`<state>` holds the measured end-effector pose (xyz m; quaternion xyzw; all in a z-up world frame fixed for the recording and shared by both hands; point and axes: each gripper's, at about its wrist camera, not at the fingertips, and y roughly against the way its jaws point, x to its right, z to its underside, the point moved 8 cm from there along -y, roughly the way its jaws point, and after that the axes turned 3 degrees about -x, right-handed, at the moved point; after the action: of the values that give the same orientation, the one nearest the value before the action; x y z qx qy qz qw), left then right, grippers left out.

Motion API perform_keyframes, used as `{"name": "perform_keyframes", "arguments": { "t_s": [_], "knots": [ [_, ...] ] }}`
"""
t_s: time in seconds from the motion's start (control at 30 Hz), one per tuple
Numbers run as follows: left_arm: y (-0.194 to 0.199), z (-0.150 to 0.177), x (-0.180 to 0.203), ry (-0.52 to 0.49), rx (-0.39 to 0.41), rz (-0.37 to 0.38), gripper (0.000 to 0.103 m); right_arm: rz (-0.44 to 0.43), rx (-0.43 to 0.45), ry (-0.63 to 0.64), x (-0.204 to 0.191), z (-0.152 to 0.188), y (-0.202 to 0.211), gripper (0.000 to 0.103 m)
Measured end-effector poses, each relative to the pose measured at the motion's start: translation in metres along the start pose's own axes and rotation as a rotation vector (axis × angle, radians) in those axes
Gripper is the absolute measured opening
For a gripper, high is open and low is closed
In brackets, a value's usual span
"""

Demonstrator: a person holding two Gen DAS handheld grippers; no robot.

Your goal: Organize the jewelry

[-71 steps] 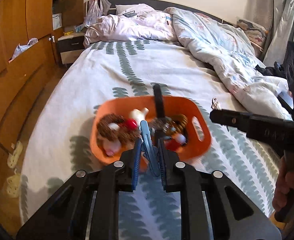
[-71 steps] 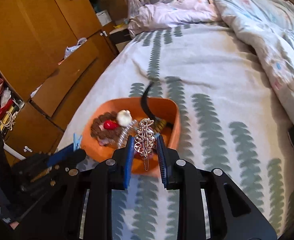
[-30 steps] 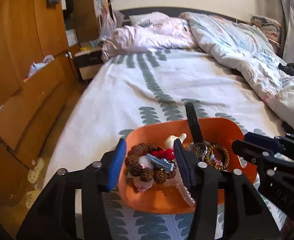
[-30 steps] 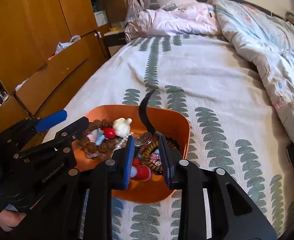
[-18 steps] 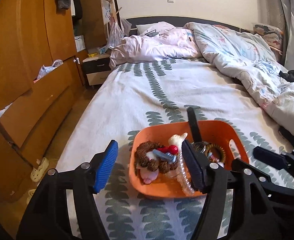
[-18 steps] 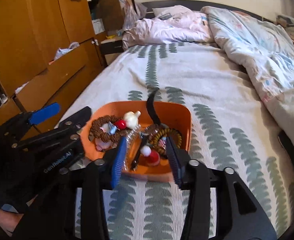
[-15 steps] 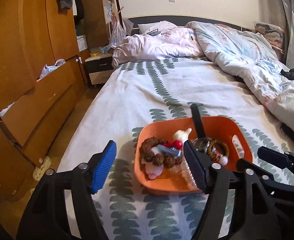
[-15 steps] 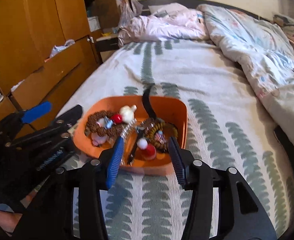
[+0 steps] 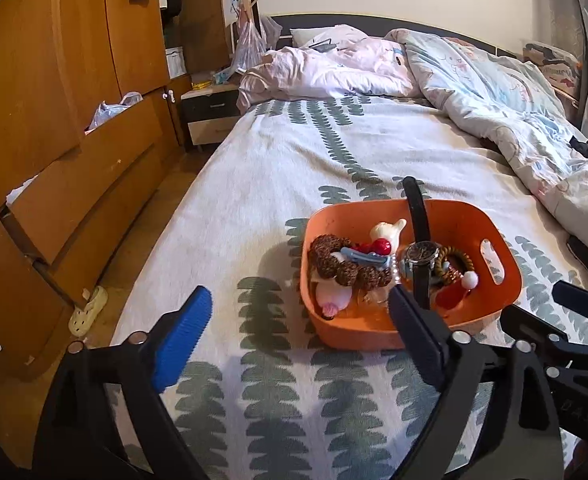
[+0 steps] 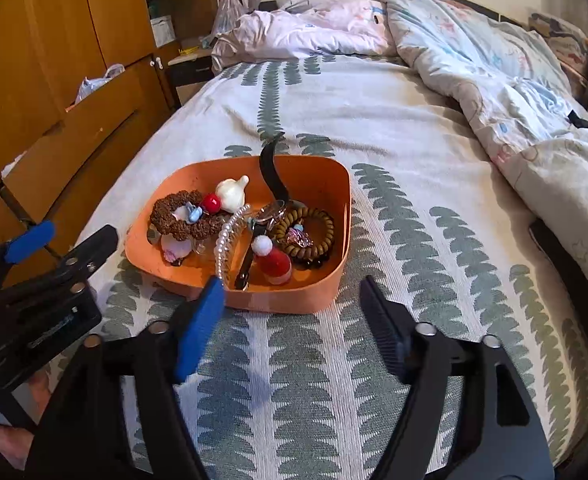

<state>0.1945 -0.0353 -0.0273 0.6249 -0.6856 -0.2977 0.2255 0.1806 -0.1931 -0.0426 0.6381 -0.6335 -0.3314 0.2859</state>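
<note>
On woven leaf-print bedspread [image 10: 374, 140], rounded orange plastic basket [image 10: 294, 298] of beads, both jaws released, empty

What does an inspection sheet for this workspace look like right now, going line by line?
Surface: bedspread, white with green leaf print.
Job's things: orange tray on the bedspread holding brown bead bracelet, pearl strand, watch, coiled hair tie, Santa hat charm.
Clutter: rumpled duvet.
Grippers: left gripper and right gripper both open, empty.
Cables: nothing seen.
Surroundings: wooden wardrobe, nightstand.
</note>
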Motion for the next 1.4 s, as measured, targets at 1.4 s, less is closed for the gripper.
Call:
{"name": "perform_keyframes", "arguments": {
  "t_s": [1.4],
  "knots": [
    [0.073,0.082,-0.021,-0.053,-0.077,-0.035,0.097,0.154,0.088,-0.071,0.002,0.102,0.086,0.100]
  ]
}}
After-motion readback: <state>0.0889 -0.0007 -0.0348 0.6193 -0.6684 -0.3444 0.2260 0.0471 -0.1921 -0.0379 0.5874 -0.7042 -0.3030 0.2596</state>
